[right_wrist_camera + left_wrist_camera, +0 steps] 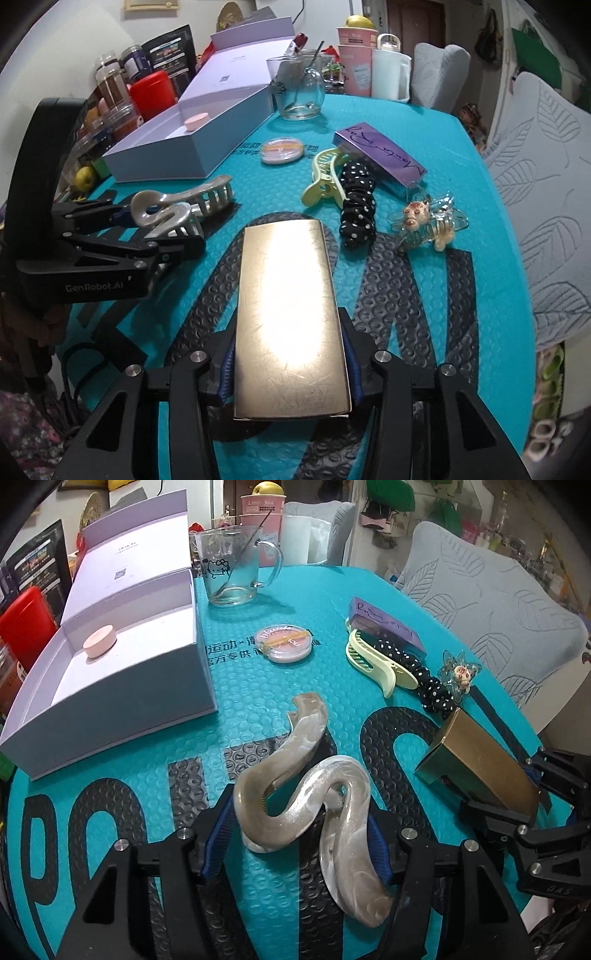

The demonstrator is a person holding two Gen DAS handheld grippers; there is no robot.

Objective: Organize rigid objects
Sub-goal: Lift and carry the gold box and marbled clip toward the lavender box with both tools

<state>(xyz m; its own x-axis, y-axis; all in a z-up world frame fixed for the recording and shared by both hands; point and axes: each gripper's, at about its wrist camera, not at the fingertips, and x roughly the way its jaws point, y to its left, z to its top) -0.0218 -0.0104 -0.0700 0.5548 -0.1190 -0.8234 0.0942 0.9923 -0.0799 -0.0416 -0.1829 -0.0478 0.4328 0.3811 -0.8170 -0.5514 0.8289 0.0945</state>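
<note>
The turquoise surface [258, 709] carries an open white box [110, 686] at ten o'clock, a pink disc [99, 641] inside. The right gripper [288, 376] has its fingers clamped on a gold box [288, 314]. The left gripper [295, 845], fingers half-spread, grips a pearly wavy hair claw [314, 794] at six o'clock.

The teal bubble-textured foam mat [251, 701] looks matt and dimpled all over. The pearly beige marbled plastic claw clip [306, 786] is smooth and glossy. The gold rectangular box [291, 317], probably foil-faced card, shines with fine scratches. The white open cardboard box [110, 679] at the mat's left edge is matt. The clear glass mug [232, 572] gleams; the black polka-dot scrunchie [356, 203] is cloth.
</note>
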